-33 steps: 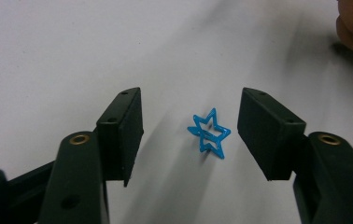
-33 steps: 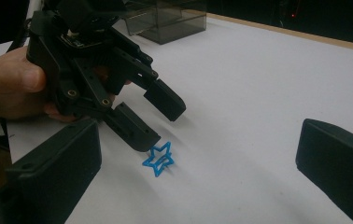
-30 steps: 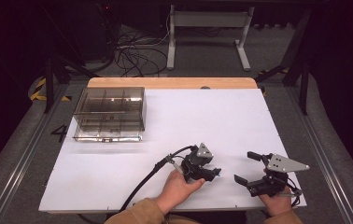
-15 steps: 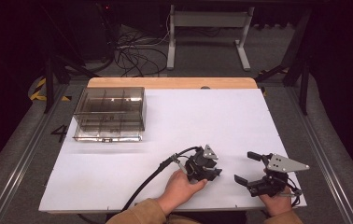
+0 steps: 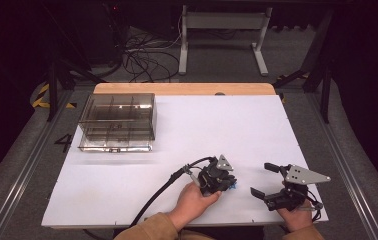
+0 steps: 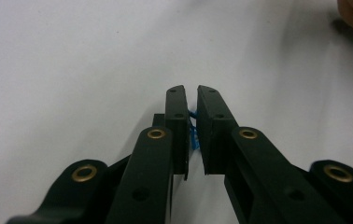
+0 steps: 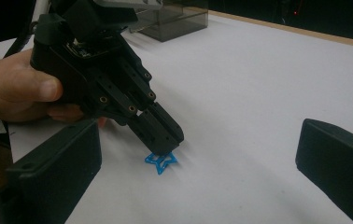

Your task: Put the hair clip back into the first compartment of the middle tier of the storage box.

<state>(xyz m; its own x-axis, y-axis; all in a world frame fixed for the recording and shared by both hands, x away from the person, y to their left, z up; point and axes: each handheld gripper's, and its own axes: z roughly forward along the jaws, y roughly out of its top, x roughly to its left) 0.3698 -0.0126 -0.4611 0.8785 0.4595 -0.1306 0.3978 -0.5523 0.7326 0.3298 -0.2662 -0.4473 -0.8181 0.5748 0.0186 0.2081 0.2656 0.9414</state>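
My left gripper has just been closing, now pinching the thin, light, probably slippery blue star flat at the table's five o'clock edge, while my right gripper stays spread.

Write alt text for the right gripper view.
The left claw, held in a hand, is closed on a small blue star-shaped clip lying on the white table. The right claw's own black jaws stand wide apart in the foreground, and a clear compartment box sits far back.

Left gripper tipped down, jaws just closing, seemingly pinched together, right gripper level, jaws spread wide
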